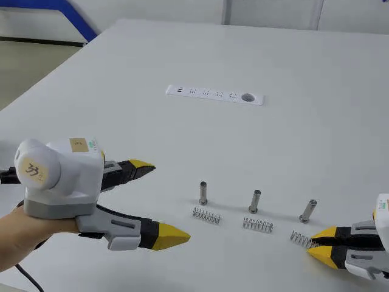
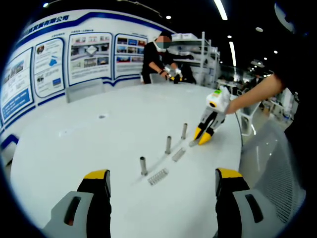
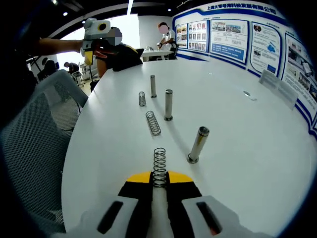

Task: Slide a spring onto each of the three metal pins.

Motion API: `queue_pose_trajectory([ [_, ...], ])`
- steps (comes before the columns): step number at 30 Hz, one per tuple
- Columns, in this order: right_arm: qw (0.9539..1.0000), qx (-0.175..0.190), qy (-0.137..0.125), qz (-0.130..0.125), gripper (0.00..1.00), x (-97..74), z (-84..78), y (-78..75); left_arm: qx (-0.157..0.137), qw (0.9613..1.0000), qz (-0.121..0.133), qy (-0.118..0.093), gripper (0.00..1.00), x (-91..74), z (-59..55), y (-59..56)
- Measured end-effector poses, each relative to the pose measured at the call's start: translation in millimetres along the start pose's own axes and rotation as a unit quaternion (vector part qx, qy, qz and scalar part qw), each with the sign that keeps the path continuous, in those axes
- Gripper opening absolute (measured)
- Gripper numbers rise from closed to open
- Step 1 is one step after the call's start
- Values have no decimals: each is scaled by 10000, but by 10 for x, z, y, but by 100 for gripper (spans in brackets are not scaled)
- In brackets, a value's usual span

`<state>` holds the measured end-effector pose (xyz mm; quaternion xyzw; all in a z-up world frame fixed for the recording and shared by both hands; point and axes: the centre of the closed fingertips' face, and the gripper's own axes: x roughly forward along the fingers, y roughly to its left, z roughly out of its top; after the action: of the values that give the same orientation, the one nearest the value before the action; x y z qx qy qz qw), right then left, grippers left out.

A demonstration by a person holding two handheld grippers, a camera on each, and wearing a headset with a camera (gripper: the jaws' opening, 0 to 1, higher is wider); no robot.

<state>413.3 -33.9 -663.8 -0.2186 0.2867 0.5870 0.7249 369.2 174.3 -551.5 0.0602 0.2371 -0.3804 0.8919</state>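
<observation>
A: Logging the step in hand: pickup of the first spring. The right gripper [image 3: 159,179] is pinching the near end of the right spring [image 3: 159,159], with its jaws almost together on the last coils. The rest of the spring seems to be lying on the table [image 1: 292,140].

B: And the left gripper [image 1: 169,199]?

A: It is hovering left of the row, jaws spread wide, carrying nothing.

B: Pins?

A: All three are standing bare. The left pin [image 1: 203,193] and middle pin [image 1: 254,201] are upright, with the left spring [image 1: 206,215] and middle spring [image 1: 258,225] lying just in front of them. The right pin [image 1: 308,210] is appearing to lean, though that may be the lens.

B: So nothing is threaded yet.

A: None, by my reading. The next move is calling for lifting the held spring, bringing its free end over the right pin's tip, and matching its axis to the pin before sliding it down.
</observation>
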Motion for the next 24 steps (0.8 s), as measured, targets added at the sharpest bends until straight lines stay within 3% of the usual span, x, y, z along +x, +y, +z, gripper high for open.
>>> queue_pose_trajectory([
  [6,9996,-122,181,-165,11,-37,18,-6,46,10000,-22,32,89,-2,4,-29],
  [10,9995,-215,141,-172,11,-119,124,29,82,10000,-34,21,89,-6,30,-50],
  [17,9984,-537,-103,-142,11,-331,502,116,101,9998,-147,-97,86,37,107,-159],
  [24,9958,-898,-167,-6,11,-458,848,281,206,9990,-338,-219,84,159,235,-332],
])
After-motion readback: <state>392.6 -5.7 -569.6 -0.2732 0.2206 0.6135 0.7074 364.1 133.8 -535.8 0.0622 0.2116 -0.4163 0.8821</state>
